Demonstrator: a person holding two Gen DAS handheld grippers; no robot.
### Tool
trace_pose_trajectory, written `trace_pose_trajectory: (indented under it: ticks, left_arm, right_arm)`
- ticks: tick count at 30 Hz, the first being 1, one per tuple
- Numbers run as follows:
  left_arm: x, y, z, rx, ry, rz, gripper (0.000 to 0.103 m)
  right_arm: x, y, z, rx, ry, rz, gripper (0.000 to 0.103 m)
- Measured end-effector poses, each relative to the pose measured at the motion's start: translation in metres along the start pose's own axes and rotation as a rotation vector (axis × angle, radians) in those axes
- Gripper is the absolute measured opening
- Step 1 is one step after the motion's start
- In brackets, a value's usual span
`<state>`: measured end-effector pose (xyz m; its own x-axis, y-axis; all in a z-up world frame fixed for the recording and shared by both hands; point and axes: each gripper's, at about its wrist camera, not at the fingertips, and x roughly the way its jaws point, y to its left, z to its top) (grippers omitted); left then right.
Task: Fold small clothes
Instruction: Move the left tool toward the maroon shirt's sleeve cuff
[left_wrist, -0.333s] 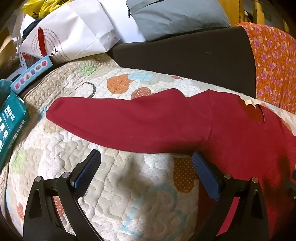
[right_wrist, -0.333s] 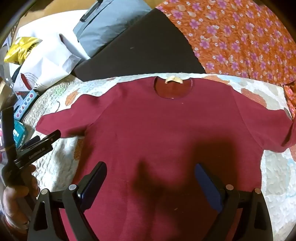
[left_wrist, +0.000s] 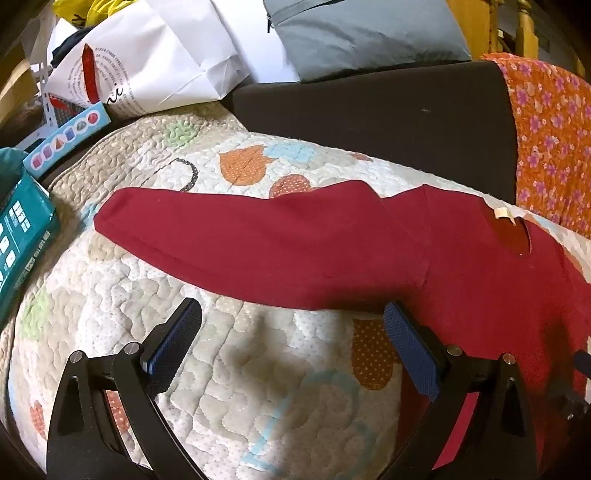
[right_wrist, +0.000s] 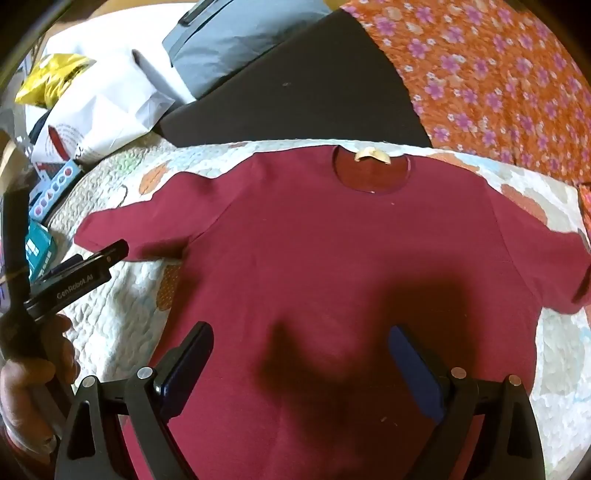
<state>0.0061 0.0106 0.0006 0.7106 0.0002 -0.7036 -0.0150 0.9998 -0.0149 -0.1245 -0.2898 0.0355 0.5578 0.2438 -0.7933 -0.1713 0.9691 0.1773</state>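
Left hand-held gripper (left_wrist: 291, 343) hovers low over a quilt (left_wrist: 147, 280), its two blue-padded fingers (left_wrist: 173, 339) spread wide and holding nothing. Its right finger sits at the lower edge of a sleeve (left_wrist: 258, 236). In the right wrist view this same gripper (right_wrist: 79, 271) enters from the left, held in a bare hand (right_wrist: 33, 373), pointing toward the sleeve end.

Right hand-held gripper (right_wrist: 299, 369) hangs above the middle of one dark red shirt (right_wrist: 332, 266), fingers also wide apart and empty, casting a shadow on the cloth.

One shirt lies flat, front up, on the quilt, neck hole (right_wrist: 371, 171) away from the camera, both short sleeves spread outward.

Beyond the quilt: one black cushion (right_wrist: 295, 99), one orange flowered cloth (right_wrist: 498, 85), one grey pillow (right_wrist: 236, 40), one white paper bag (left_wrist: 147, 62), one yellow bag (right_wrist: 48, 81), one teal box (left_wrist: 22, 229).
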Motion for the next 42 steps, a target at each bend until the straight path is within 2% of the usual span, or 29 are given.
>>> trace_pose_trajectory:
  ticks: [4,10,18,37,42]
  left_arm:
    - [0.007,0.006,0.001,-0.023,0.010,0.013,0.099]
    - [0.015,0.011,0.002,-0.053,0.031,0.026,0.099]
    - [0.018,0.015,0.003,-0.060,0.033,0.036,0.099]
    - [0.022,0.035,0.008,-0.115,0.057,0.073,0.099]
    - [0.024,0.062,0.020,-0.163,0.077,0.089,0.099]
  right_arm:
    - [0.011,0.011,0.011,-0.023,0.019,0.010,0.095]
    - [0.022,0.026,0.023,-0.056,-0.002,0.010,0.095]
    - [0.041,0.038,0.016,-0.053,0.040,0.032,0.095]
    - [0.055,0.041,0.014,-0.049,0.061,0.036,0.095]
    - [0.053,0.045,0.016,-0.093,0.049,0.016,0.094]
